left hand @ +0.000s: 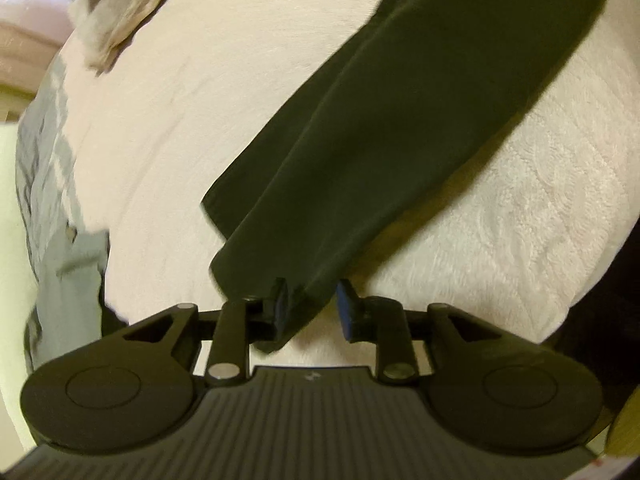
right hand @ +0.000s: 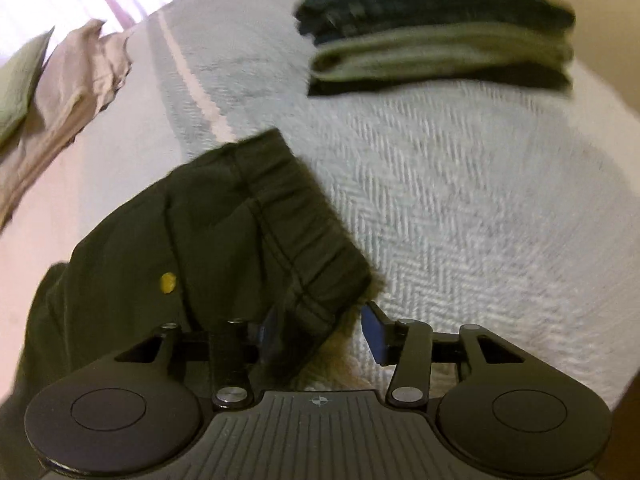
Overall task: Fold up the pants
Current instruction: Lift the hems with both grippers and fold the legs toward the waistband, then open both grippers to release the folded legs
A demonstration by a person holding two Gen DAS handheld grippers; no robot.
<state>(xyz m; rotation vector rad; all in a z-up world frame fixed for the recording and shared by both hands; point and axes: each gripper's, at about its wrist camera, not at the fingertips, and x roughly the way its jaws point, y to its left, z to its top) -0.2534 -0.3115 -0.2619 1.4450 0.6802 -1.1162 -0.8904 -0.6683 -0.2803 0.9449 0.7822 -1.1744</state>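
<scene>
Bed bore dark pants; left gripper and right gripper jaws part-open, straddling cloth unclamped; we judged: pinch both layers squarely.

Bed with pants, stack.

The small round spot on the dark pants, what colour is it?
Yellow. The spot shows best in the right wrist view, on the dark olive pants.
</scene>
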